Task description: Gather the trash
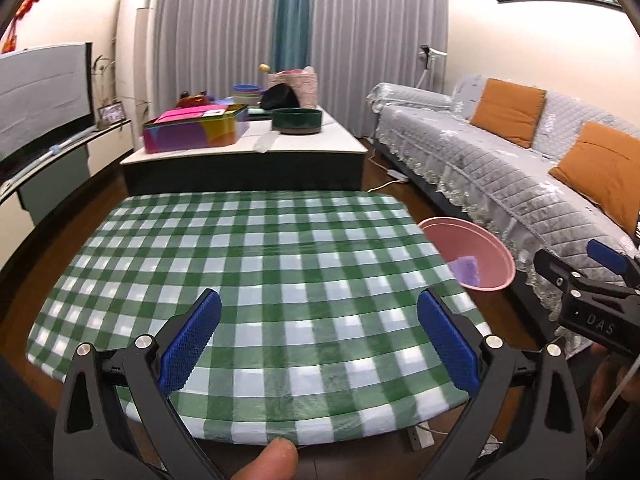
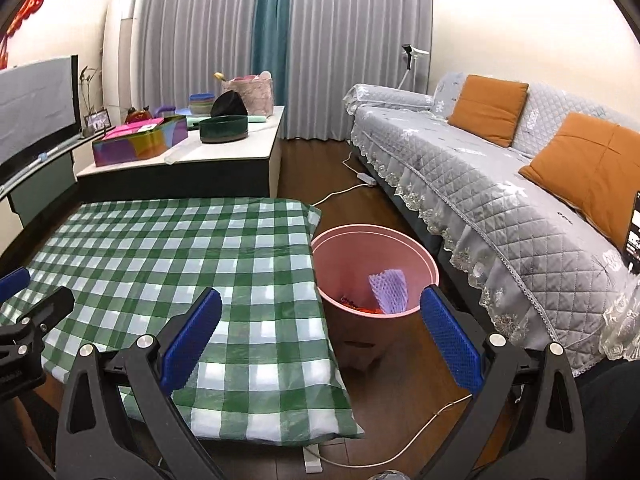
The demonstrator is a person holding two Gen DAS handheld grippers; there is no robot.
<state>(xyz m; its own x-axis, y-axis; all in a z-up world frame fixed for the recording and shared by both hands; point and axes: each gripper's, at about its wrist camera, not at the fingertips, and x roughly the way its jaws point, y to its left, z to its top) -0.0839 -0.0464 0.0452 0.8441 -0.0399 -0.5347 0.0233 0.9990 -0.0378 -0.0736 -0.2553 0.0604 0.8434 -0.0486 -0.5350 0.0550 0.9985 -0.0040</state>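
A pink bin (image 2: 372,264) stands on the floor just right of the table with the green checked cloth (image 2: 180,264). Inside it lie a purple foam net (image 2: 388,290) and some red scraps (image 2: 360,307). The left wrist view shows the same pink bin (image 1: 468,252) with the purple net (image 1: 466,270) past the table's right edge. My left gripper (image 1: 318,340) hovers open over the near part of the checked cloth (image 1: 256,280), nothing between its fingers. My right gripper (image 2: 320,340) is open above the table's right edge and the bin, holding nothing.
A grey quilted sofa (image 2: 520,184) with orange cushions runs along the right. A low cabinet (image 2: 192,160) behind the table carries a colourful box, bowls and a bag. A TV (image 2: 36,108) stands at left. White cables (image 2: 400,444) lie on the wooden floor. A thumb (image 1: 268,460) shows at the bottom.
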